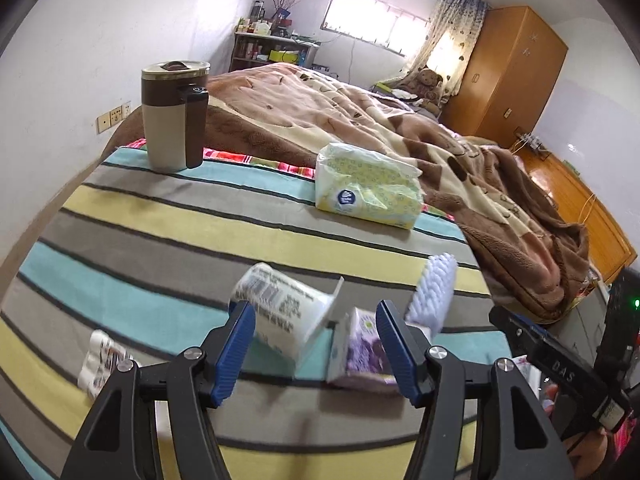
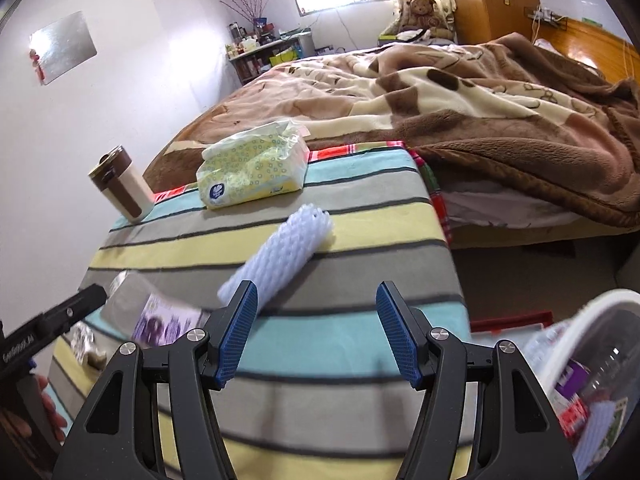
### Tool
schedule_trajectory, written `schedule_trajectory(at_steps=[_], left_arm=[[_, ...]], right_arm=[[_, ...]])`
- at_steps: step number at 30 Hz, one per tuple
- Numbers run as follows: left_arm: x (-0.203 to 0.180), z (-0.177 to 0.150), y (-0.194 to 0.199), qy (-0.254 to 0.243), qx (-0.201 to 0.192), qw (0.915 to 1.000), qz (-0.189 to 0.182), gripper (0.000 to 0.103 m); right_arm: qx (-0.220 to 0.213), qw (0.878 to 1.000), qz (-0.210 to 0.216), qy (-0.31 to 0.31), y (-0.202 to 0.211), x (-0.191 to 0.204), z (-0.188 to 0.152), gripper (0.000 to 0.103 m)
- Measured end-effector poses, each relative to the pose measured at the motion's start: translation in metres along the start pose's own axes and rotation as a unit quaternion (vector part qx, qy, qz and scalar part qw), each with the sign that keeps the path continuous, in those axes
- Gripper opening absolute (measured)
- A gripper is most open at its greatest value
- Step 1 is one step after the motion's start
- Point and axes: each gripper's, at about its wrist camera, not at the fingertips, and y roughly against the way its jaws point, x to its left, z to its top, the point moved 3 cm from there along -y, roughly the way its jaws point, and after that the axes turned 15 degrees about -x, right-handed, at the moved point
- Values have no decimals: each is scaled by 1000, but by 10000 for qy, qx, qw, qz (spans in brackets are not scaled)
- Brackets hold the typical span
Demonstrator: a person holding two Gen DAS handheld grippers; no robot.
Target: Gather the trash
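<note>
Trash lies scattered on the striped tabletop (image 1: 160, 216): going left to right in the left wrist view we count one crumpled printed wrapper (image 1: 100, 362), one white cup (image 1: 280, 312) on its side with a barcode label too blurred to read, one purple carton (image 1: 360, 350) and one white foam net sleeve (image 2: 276, 256). Cup and carton sit between the wide-spread fingers of our left gripper (image 1: 316, 350). Our right gripper (image 2: 318, 338) gapes wide too, holding nothing, the sleeve just beyond its left finger. At far right stands one white bin (image 2: 592, 340).
</note>
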Motion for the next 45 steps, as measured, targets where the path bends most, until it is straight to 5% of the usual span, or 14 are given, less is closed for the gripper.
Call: schedule_trajectory(at_steps=[13,29,37,45], left_arm=[[34,11,-35,536,-26,9979,360,63],[26,-9,-49,734,415,9964,17,64],[15,-16,-50,784,461,9956,-238,64],[12,-21,-49,1007,604,9922,-406,64]], right_arm=[[376,9992,4,-120,-52,6,9,63],[808,9966,147,-116,-74,21,2,63],[824,9937,594,-476,-68,22,-1,26],[406,9964,651,-352,-40,21,4,22]])
